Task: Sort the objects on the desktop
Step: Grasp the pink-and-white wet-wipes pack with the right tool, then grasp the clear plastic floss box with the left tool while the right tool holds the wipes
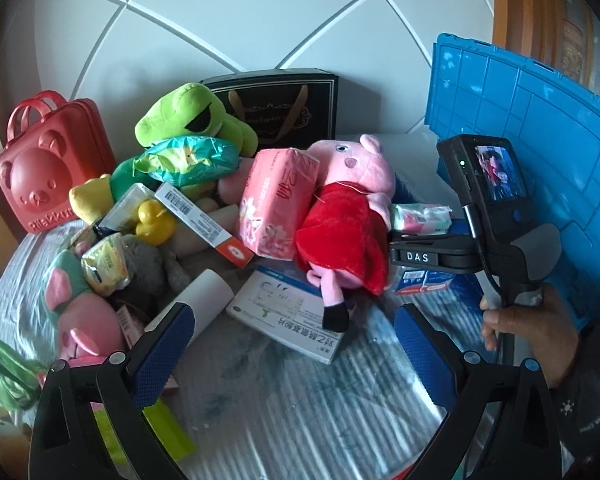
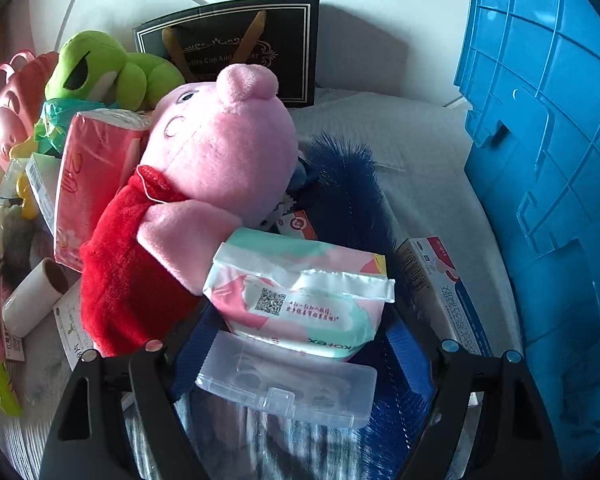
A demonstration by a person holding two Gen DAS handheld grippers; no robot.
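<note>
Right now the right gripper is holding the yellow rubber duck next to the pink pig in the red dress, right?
Not the duck. The right gripper holds a clear plastic case and a pastel packet beside the pink pig, as the right wrist view shows. The yellow duck sits in the pile.

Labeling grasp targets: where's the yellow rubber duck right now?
In the left wrist view, the yellow rubber duck sits left of centre in the pile, below the green frog plush and beside the barcoded white-and-orange box; the right wrist view shows only a sliver.

Soft daylight, sharp centre, fisheye bending, dark vignetted corners.
</note>
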